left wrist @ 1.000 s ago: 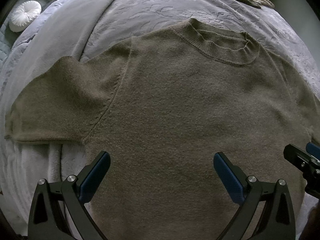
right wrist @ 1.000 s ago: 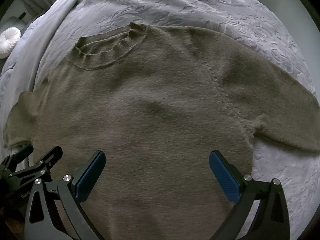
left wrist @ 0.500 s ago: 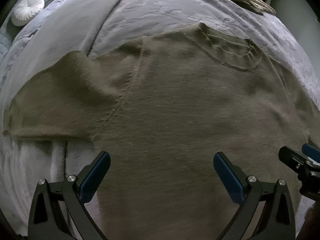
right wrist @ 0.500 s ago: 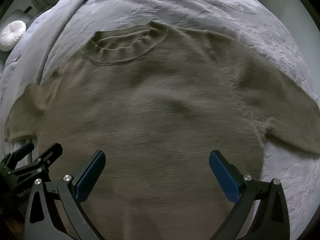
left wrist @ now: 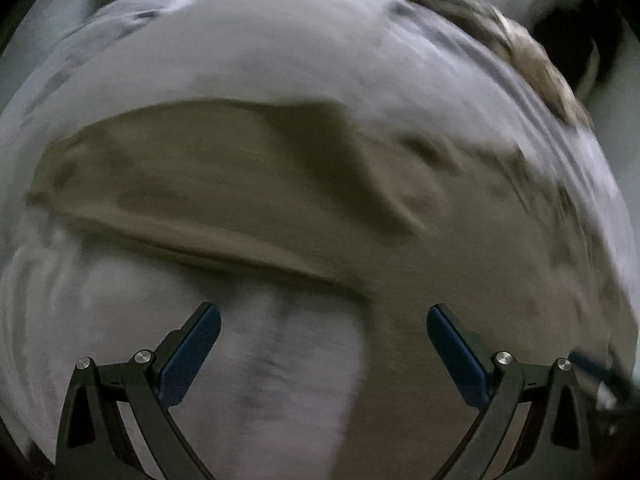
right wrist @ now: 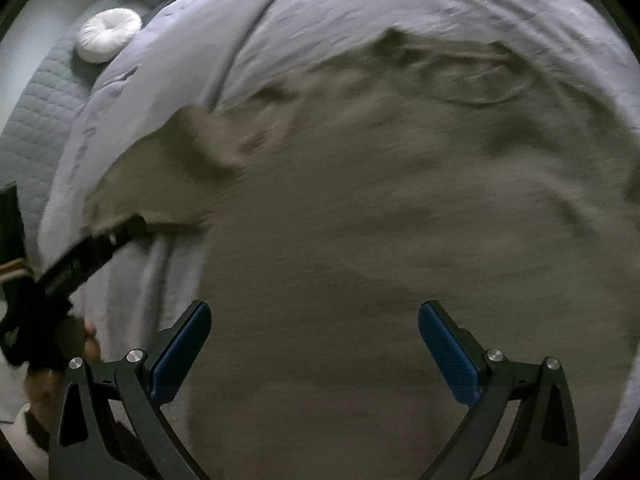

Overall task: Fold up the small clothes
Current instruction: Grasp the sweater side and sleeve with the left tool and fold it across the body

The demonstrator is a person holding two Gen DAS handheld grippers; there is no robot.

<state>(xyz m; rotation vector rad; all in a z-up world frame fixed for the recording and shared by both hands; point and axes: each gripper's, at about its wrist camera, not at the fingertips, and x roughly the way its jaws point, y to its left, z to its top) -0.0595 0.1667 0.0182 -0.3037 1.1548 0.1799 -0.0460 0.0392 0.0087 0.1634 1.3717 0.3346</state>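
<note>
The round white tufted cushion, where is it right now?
In the right wrist view, the round white tufted cushion sits upper left on the grey quilted cover, beyond the olive knitted sweater.

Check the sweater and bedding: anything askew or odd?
Nothing damaged. The olive sweater lies rumpled on the grey bedspread, creased near its collar, with its sleeve spread sideways. Both frames are motion-blurred, so finer detail is unreadable.

Right wrist view, motion-blurred. Right gripper (right wrist: 314,346) jaws spread wide, nothing between the pads, above an olive-brown sweater (right wrist: 400,240) lying on a grey bedspread (right wrist: 320,12). Left gripper (right wrist: 100,248) at the sweater's left sleeve; grip unclear. Round white cushion (right wrist: 109,34) upper left.
</note>
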